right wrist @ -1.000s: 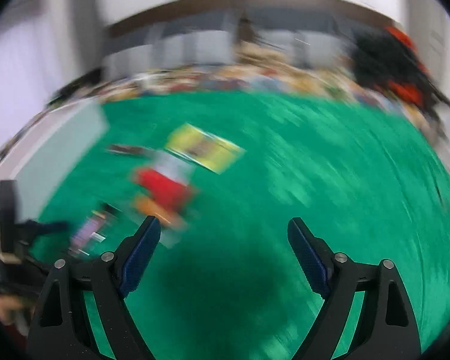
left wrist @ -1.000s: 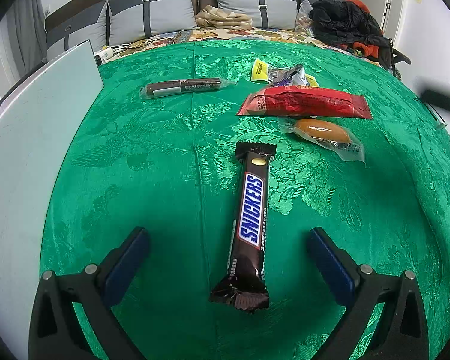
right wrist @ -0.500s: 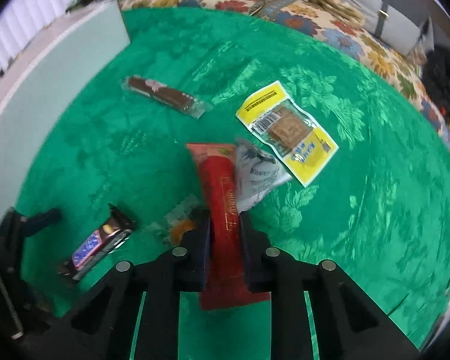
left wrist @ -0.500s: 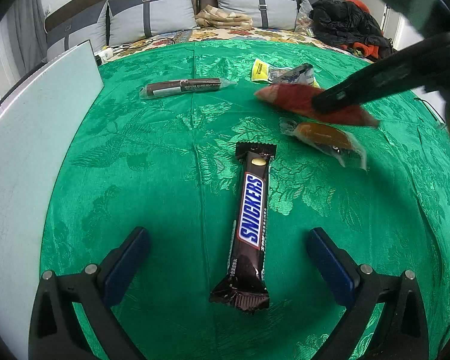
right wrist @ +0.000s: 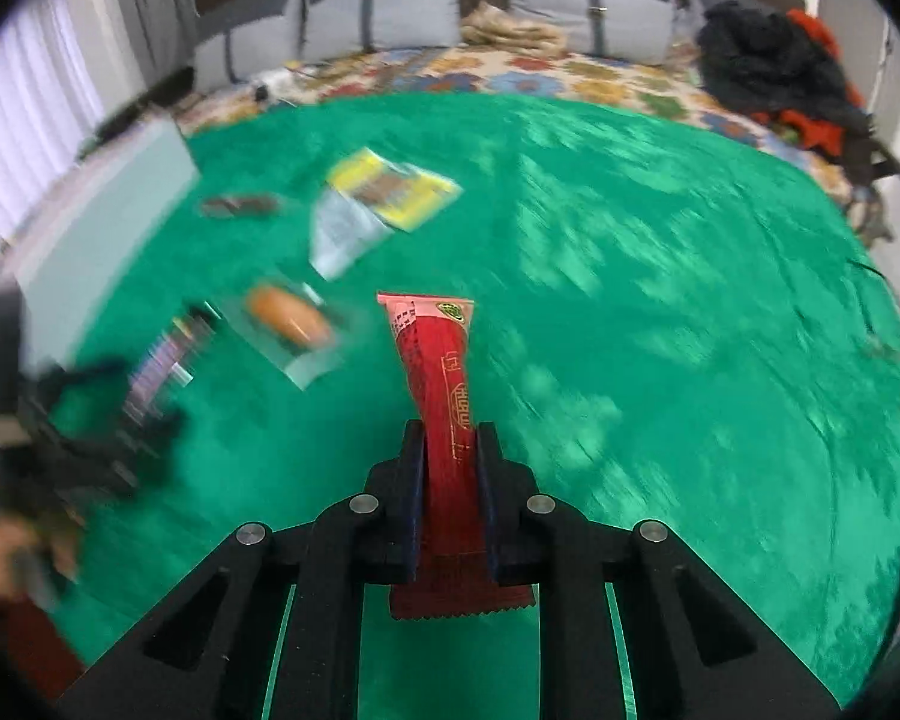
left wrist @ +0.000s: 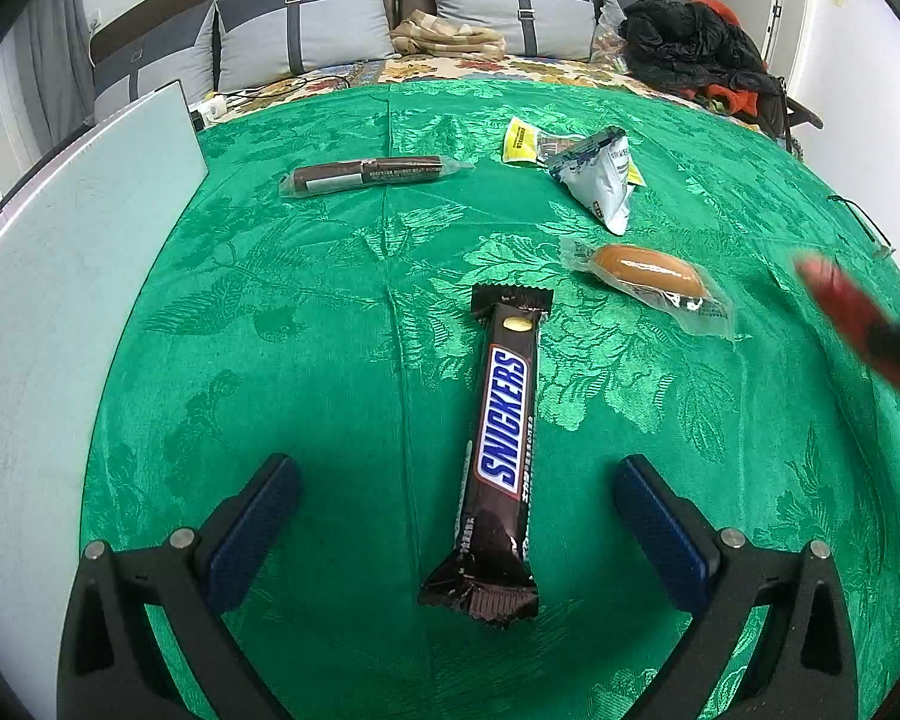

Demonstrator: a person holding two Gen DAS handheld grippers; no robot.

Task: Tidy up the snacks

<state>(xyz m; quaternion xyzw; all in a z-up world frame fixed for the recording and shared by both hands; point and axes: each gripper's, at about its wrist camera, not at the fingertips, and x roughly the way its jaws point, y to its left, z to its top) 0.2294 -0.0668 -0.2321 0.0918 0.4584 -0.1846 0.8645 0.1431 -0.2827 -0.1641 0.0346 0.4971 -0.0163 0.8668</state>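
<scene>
My right gripper is shut on a long red snack packet, lifted over the green cloth. The same red packet shows blurred at the right edge of the left wrist view. My left gripper hangs open, its pads either side of a Snickers bar and clear of it. Beyond lie a wrapped bun, a silver pouch, a yellow packet and a long brown bar. The right wrist view shows the bun and yellow packet blurred.
A pale board stands along the left edge of the green cloth. Grey cushions and a heap of dark clothing sit at the back. A person's hand holds the left gripper at the lower left.
The right gripper shut on the red packet and carried it off from beside the bun to the right. The silver pouch it lay against now shows in full. The left gripper stayed put.
</scene>
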